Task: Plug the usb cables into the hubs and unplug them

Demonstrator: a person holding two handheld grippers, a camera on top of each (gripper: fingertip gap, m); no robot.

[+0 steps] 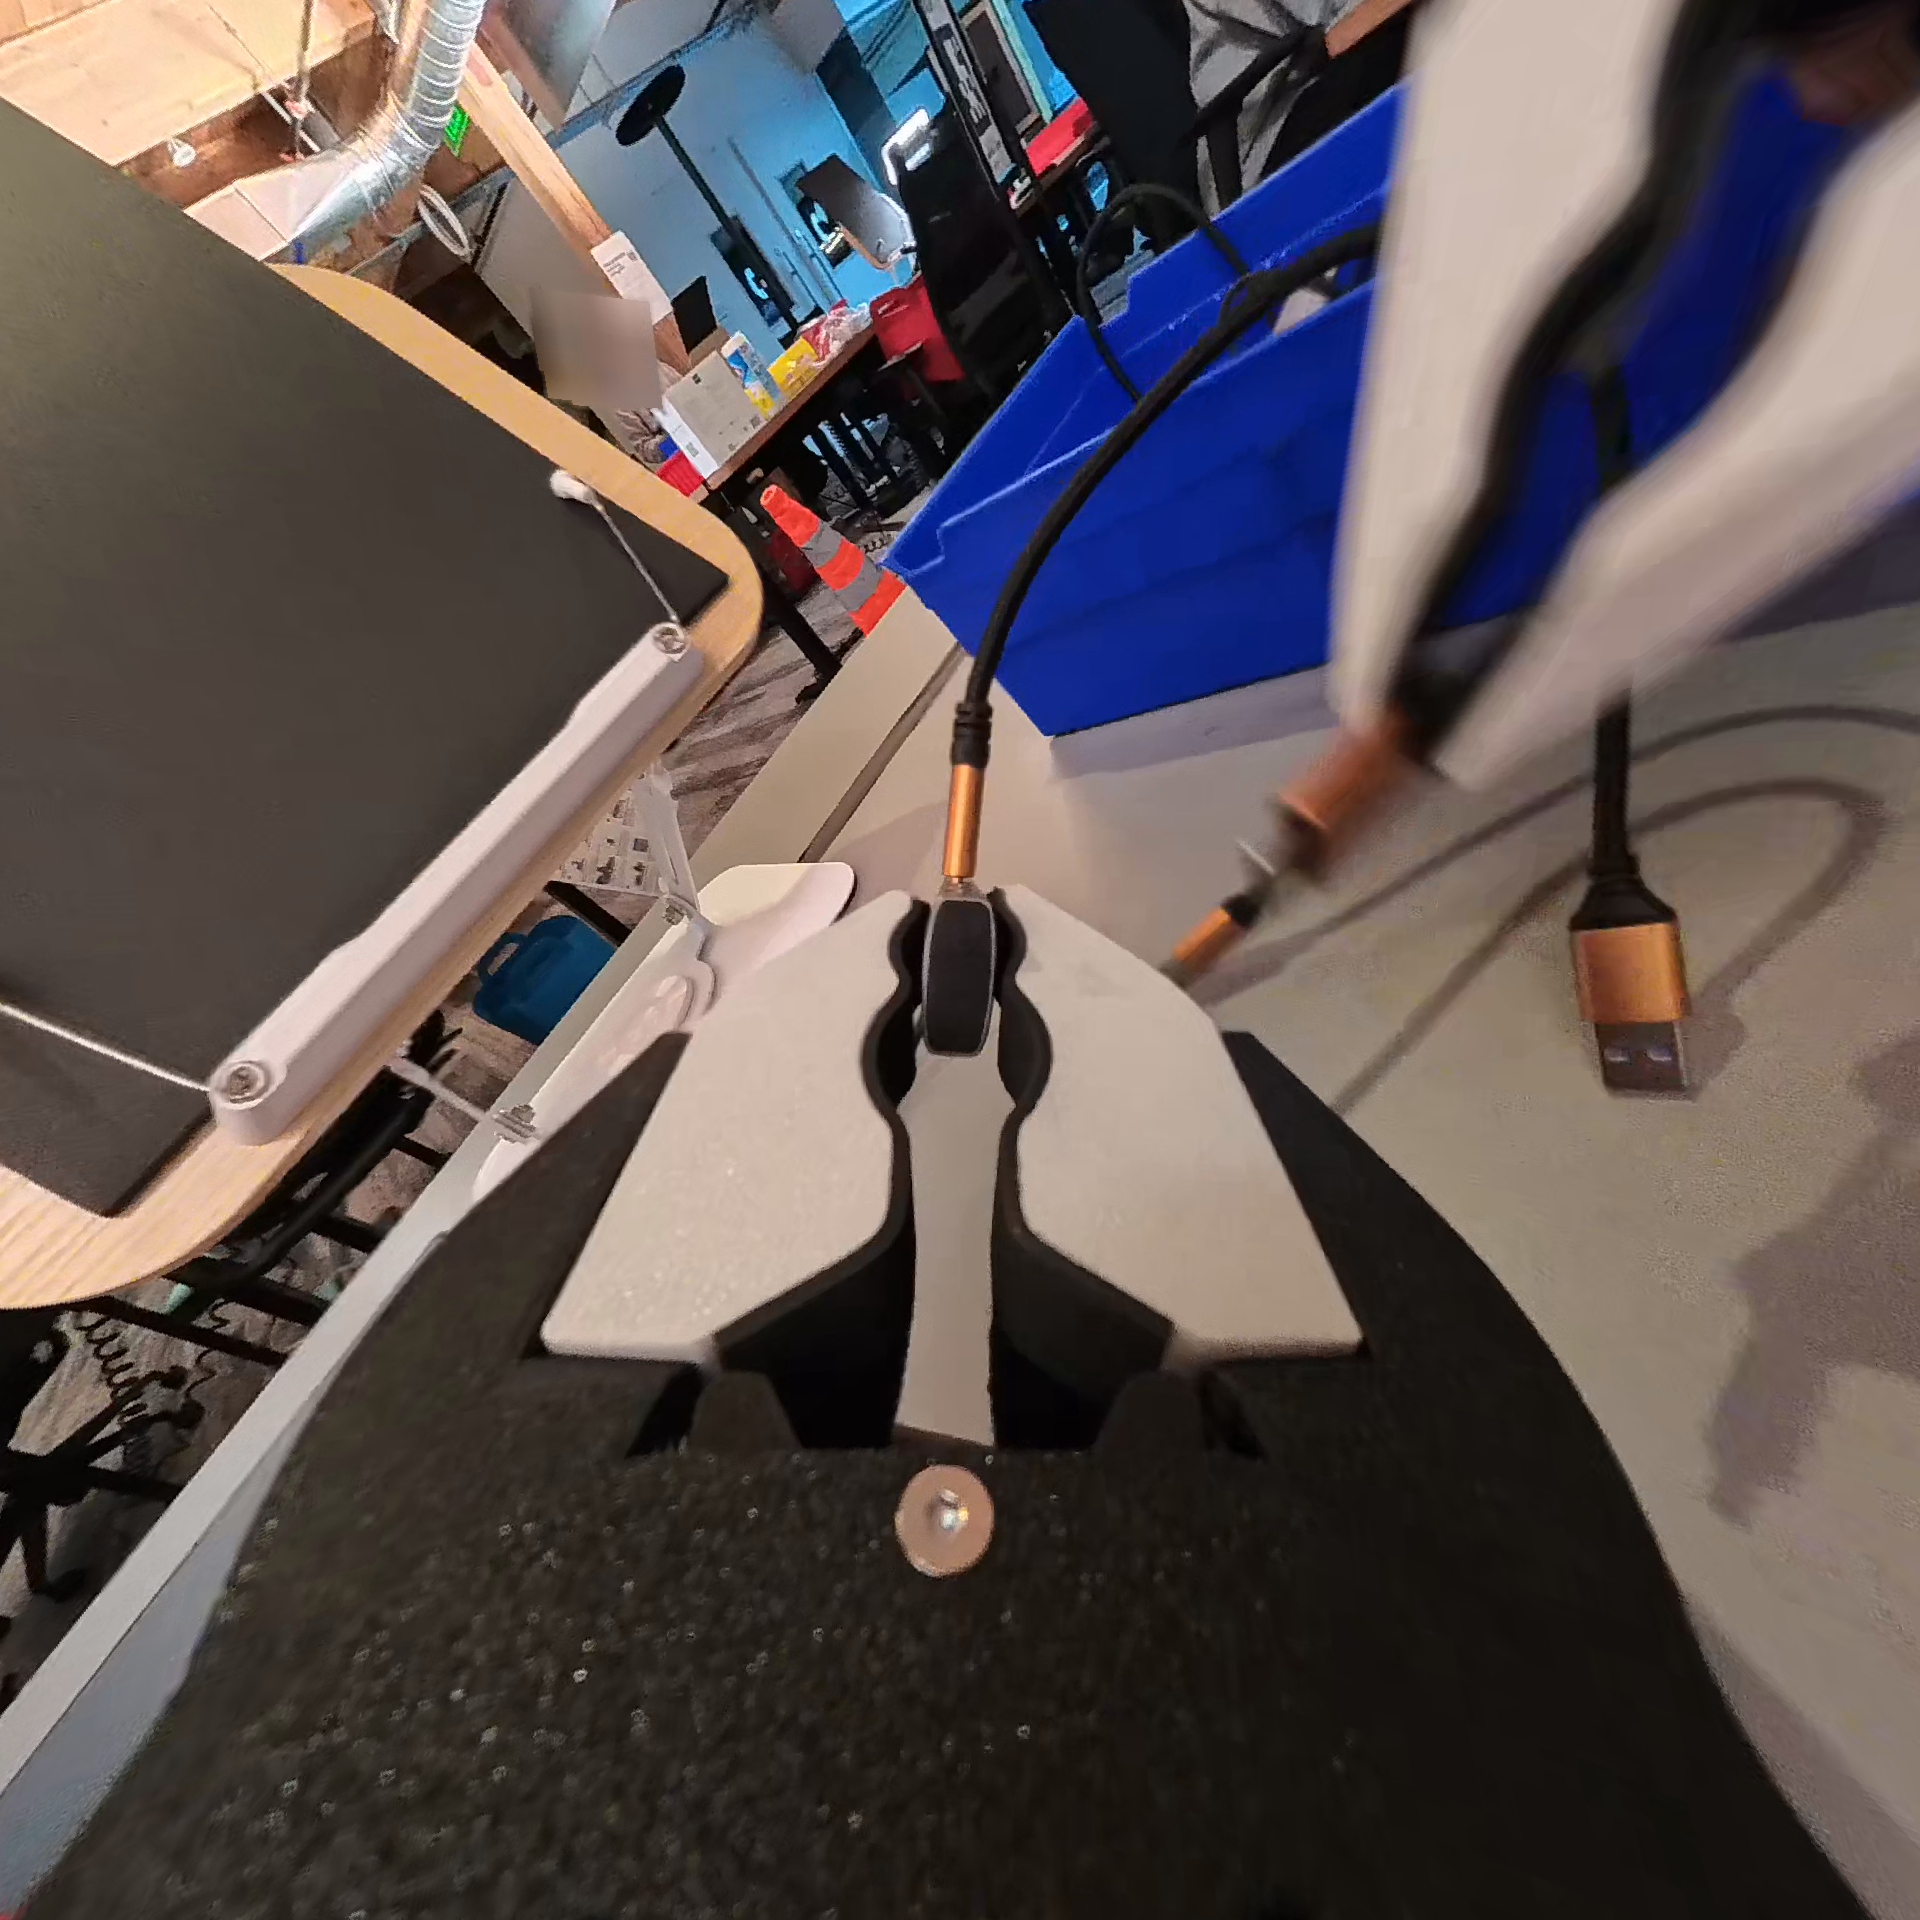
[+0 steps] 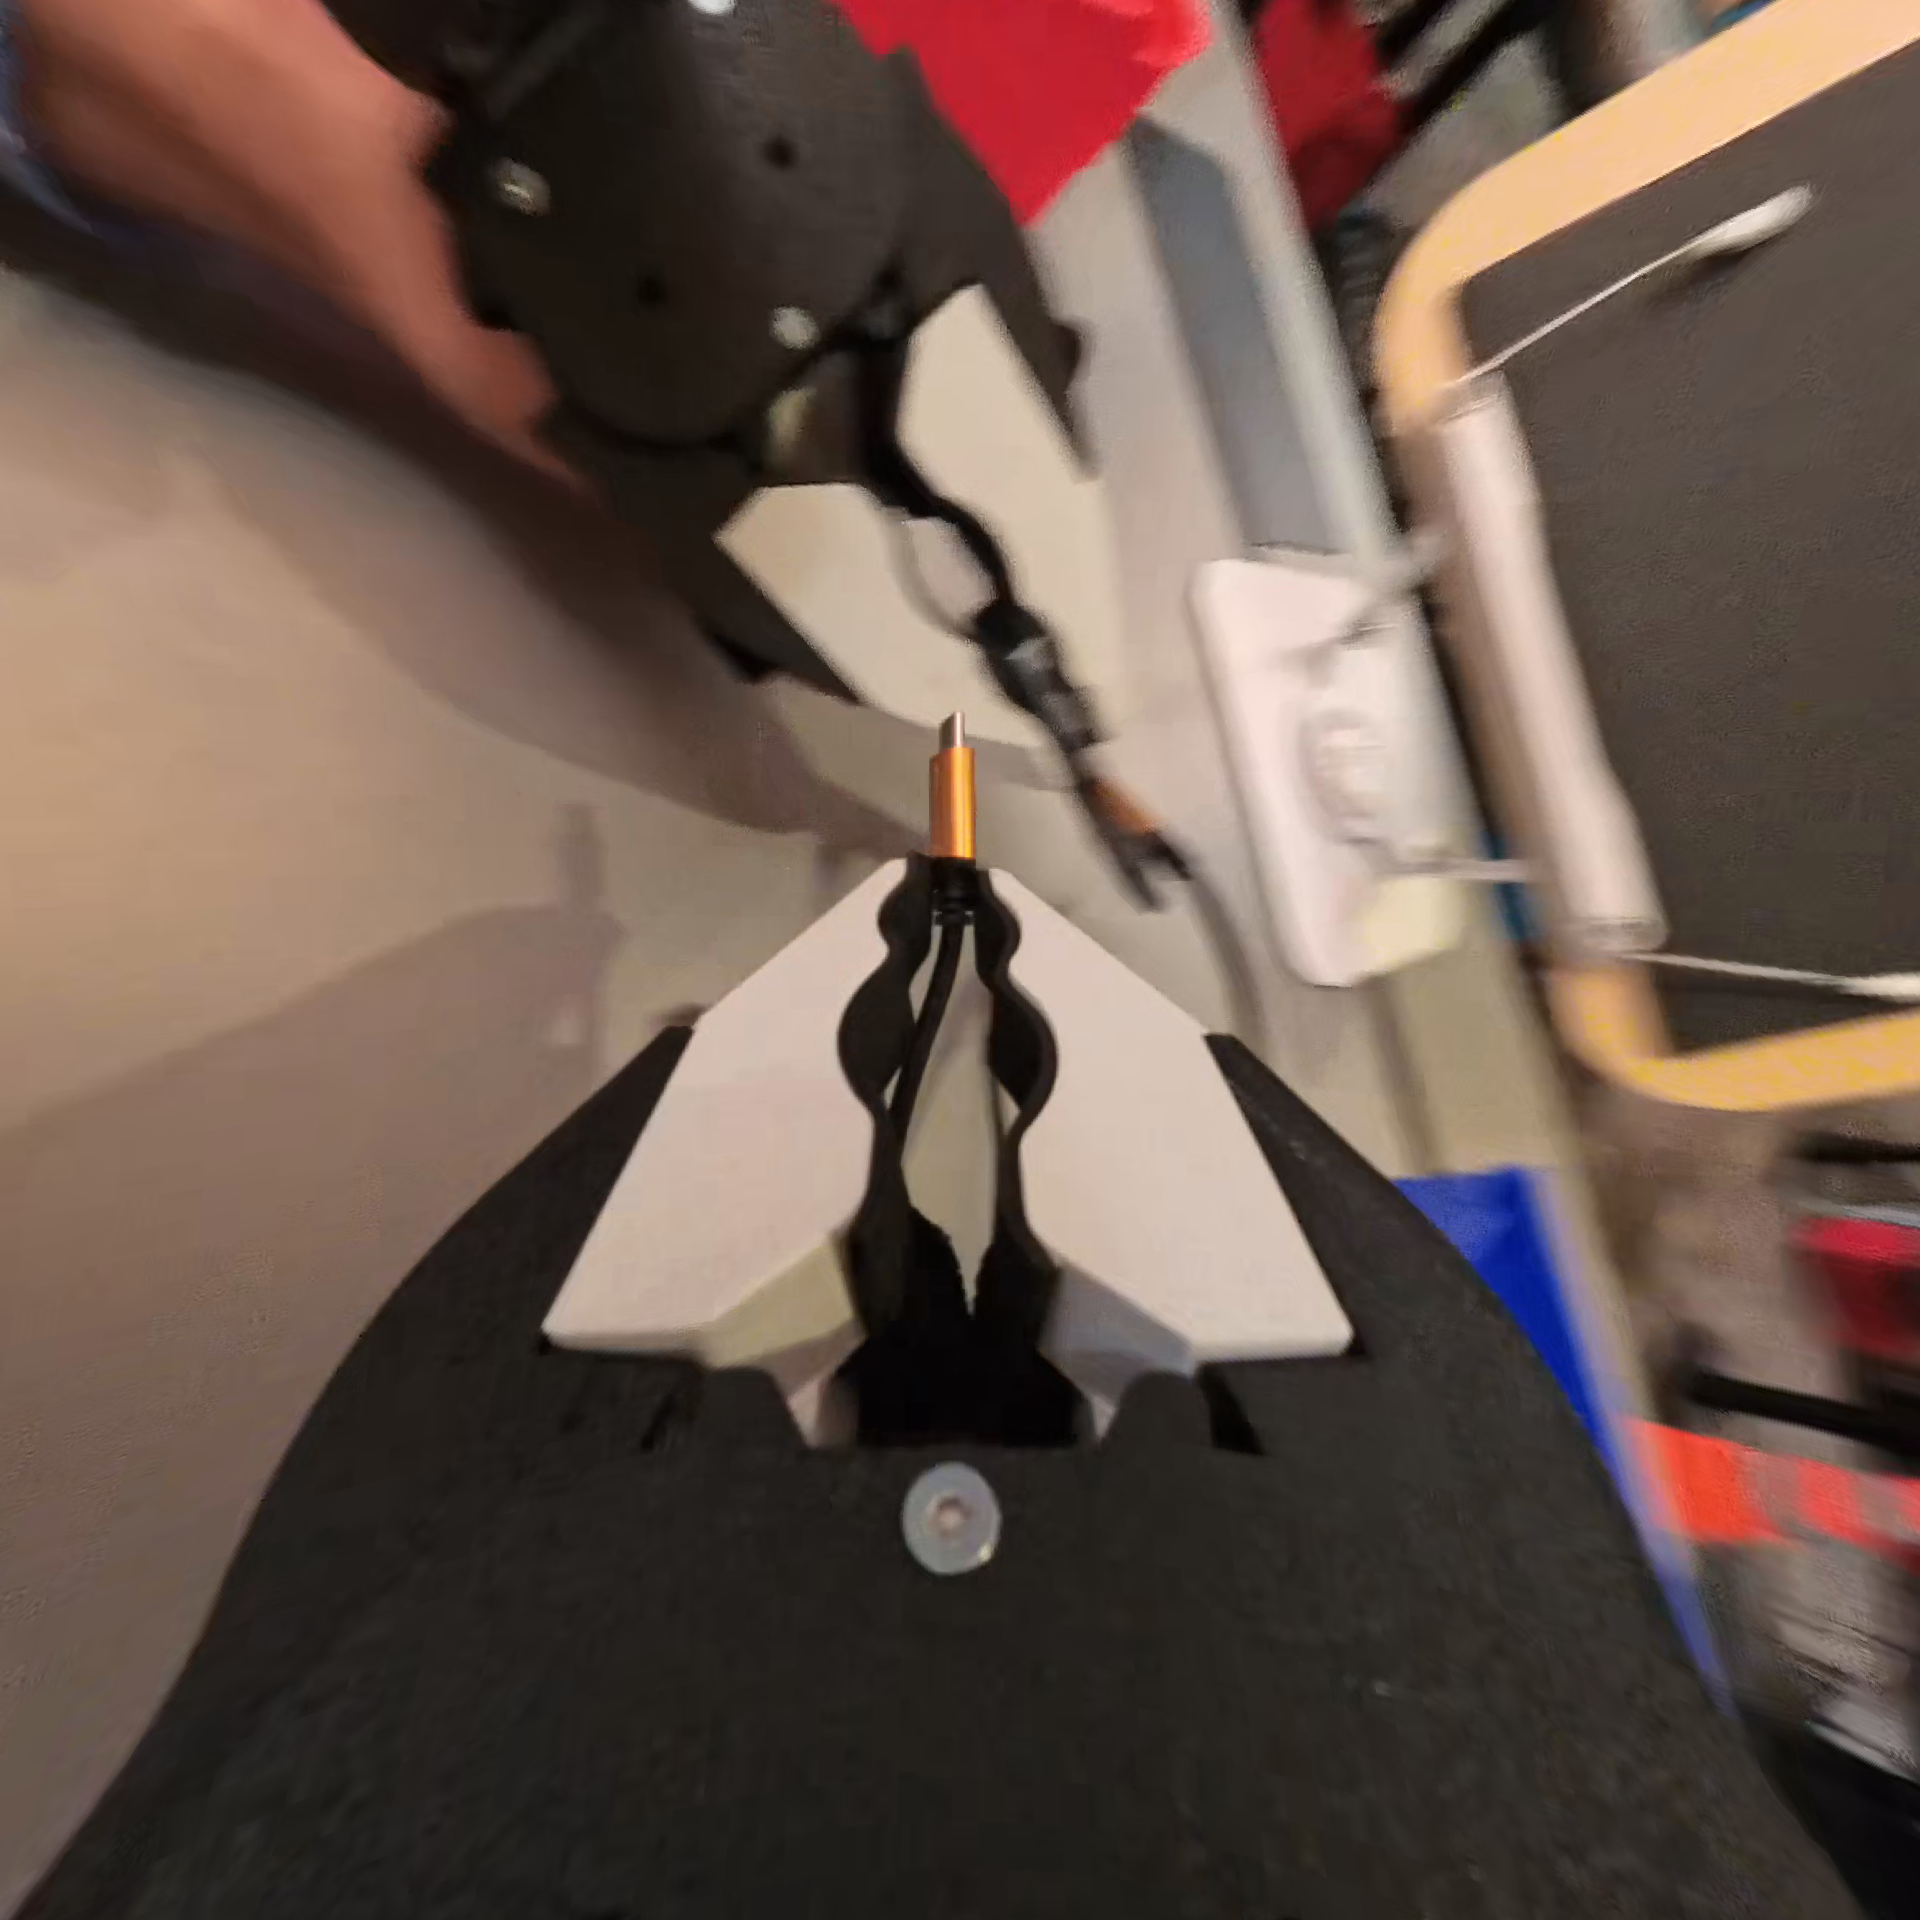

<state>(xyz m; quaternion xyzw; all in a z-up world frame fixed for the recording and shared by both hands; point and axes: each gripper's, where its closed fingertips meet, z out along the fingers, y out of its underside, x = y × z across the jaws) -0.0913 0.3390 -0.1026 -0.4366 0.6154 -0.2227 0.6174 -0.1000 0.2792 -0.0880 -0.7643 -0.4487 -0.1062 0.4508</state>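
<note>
L gripper (image 1: pixel 958 914) is clamping its fingers (image 1: pixel 774 1091) shut on a small black oval piece (image 1: pixel 958 982) w/ an orange-sleeved plug (image 1: pixel 962 821) sitting in its top end; a black braided cable (image 1: pixel 1049 520) is running up from that plug toward the blue bins (image 1: pixel 1174 530) at the back of the grey surface (image 1: pixel 1507 1299). The R gripper (image 1: pixel 1423 727) is showing blurred at upper right of the L wrist view, pinching another orange plug (image 1: pixel 1335 795) near its tip. A loose orange USB plug (image 1: pixel 1631 997) is lying on the surface just beside it, cable looping away.

In the R wrist view, the R gripper (image 2: pixel 954 883) is closing its fingers (image 2: pixel 1101 1122) on the black cable (image 2: pixel 920 1039) right behind the orange plug (image 2: pixel 952 805), metal tip pointing forward and clear of the fingertips. The L gripper (image 2: pixel 1049 665) is hanging ahead, blurred, a hand (image 2: pixel 291 239) wrapping its body. A white block (image 2: pixel 1320 769) is sitting at the surface edge, near a wood-rimmed black board (image 2: pixel 1714 540).
</note>
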